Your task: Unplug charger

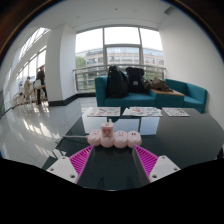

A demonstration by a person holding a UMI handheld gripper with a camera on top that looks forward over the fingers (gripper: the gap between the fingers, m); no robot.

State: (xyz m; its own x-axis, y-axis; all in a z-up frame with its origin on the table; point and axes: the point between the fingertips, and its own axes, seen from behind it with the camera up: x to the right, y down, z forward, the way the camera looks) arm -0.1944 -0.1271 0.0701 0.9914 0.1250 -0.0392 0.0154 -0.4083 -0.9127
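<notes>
A row of pale pink rounded pieces (113,138), with small dark marks on their fronts, lies on the dark glossy table (180,135) just ahead of my fingertips. I cannot tell which piece is the charger or where a socket is. My gripper (112,152) is open, its magenta pads (80,160) spread wide to either side, with nothing between them. The row spans about the width of the gap between the fingertips.
Printed sheets (100,111) lie further back on the table. A teal sofa (150,92) with a dark bag (117,82) stands beyond, before large windows. People (32,90) stand far off on the left over a shiny floor.
</notes>
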